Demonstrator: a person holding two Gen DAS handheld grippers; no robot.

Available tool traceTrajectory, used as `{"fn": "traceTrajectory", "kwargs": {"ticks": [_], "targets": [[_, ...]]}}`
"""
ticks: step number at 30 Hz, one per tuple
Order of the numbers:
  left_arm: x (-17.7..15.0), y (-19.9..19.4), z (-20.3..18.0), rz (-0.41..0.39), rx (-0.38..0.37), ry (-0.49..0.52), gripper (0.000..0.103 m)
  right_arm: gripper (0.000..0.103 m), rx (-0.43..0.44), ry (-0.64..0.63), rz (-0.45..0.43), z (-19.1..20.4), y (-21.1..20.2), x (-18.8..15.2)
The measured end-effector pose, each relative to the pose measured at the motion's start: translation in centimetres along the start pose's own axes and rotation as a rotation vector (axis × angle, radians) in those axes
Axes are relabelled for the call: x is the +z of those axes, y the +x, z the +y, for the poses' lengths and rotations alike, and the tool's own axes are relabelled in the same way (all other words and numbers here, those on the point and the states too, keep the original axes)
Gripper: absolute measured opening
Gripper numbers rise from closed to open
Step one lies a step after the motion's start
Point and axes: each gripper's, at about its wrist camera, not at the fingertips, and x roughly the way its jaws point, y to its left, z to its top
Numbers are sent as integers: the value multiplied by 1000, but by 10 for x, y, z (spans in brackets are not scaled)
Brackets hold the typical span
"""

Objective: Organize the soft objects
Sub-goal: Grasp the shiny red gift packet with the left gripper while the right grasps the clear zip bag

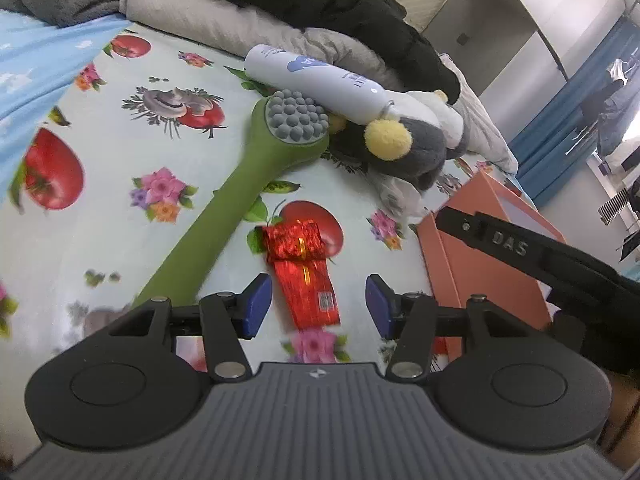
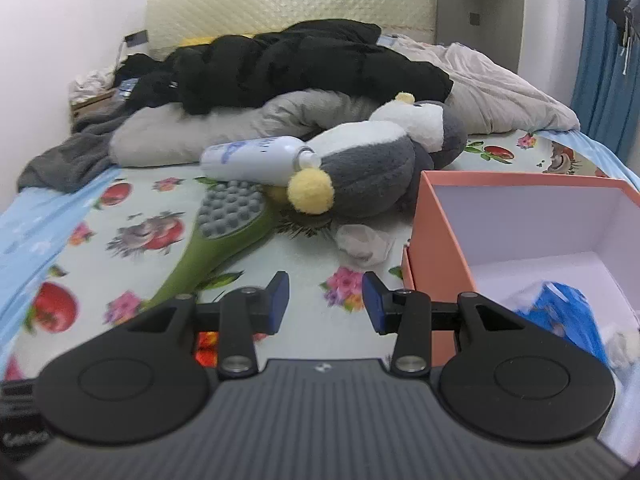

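A shiny red foil packet (image 1: 306, 270) lies on the patterned bedsheet. My left gripper (image 1: 319, 304) is open, low over the sheet, its blue pads on either side of the packet's near end. A grey and white plush penguin (image 1: 412, 144) with yellow feet lies beyond, also in the right wrist view (image 2: 372, 168). My right gripper (image 2: 325, 303) is open and empty above the sheet, just left of the orange box (image 2: 436, 240). The box holds a blue item (image 2: 568, 316) and something white.
A green massage hammer (image 1: 248, 196) with grey nubs lies left of the packet. A white bottle (image 1: 316, 80) rests against the penguin. Crumpled white plastic (image 2: 364, 242) lies by the box. A black jacket (image 2: 304, 64), grey pillow and blankets fill the head of the bed.
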Motion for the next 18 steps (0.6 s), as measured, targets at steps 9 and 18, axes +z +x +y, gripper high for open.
{"fn": "traceTrajectory", "kwargs": {"ticks": [9, 18], "targets": [[22, 45, 4, 16, -29, -14, 58, 44, -107, 4, 1, 6, 62, 21], [32, 64, 5, 10, 17, -14, 58, 44, -169, -100, 32, 11, 113, 34]]}}
